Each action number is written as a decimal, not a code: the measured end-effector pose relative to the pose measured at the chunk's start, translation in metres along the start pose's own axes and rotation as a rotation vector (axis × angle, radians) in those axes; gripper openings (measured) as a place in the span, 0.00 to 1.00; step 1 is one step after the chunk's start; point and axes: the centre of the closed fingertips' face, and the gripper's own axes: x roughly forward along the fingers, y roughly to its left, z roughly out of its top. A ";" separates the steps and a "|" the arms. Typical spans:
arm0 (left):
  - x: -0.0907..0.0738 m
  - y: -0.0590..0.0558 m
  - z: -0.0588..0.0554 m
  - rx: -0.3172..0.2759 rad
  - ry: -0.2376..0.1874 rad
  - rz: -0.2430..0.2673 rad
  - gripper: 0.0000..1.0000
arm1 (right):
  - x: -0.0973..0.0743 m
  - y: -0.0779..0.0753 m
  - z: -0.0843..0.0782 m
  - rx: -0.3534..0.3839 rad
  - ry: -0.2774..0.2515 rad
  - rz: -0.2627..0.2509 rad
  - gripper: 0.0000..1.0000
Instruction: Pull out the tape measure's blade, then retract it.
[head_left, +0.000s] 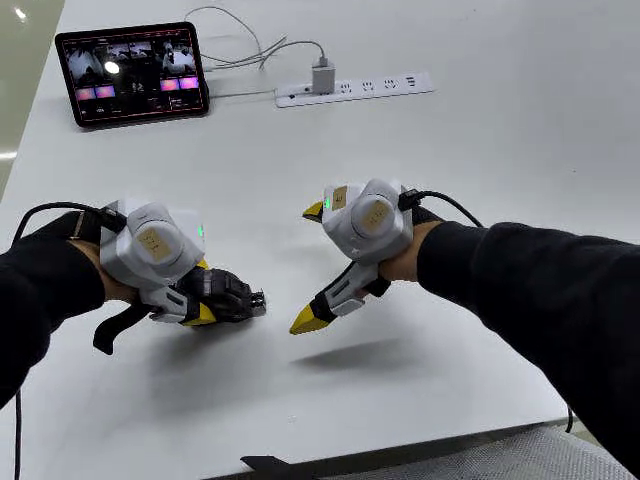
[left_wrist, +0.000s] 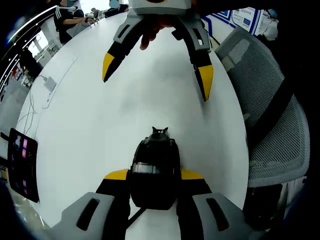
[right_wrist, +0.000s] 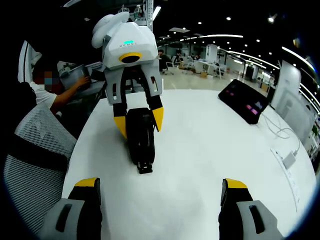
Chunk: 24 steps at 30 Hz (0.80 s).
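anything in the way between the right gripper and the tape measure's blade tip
Nothing visible. The tape measure sits clamped in the left gripper, with its blade tip facing the open right gripper. Only bare table lies between them.

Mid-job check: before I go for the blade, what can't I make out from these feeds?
Sides of the tape measure: head view, covered by the jaws of the left gripper.
The blade tip: left gripper view, too small and dark to tell hook from case.
Screen of the tablet: head view, too small to read.
The chair: head view, cut off by the bottom edge.
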 end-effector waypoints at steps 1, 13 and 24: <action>0.000 0.000 0.000 -0.004 0.007 0.000 0.29 | 0.002 0.000 0.001 -0.003 0.001 0.000 0.99; 0.001 0.003 0.000 -0.006 -0.017 0.004 0.30 | 0.021 0.006 0.005 -0.006 0.025 0.013 0.98; 0.001 0.002 0.001 -0.012 -0.004 0.006 0.30 | 0.036 0.004 0.009 -0.046 0.057 0.017 0.78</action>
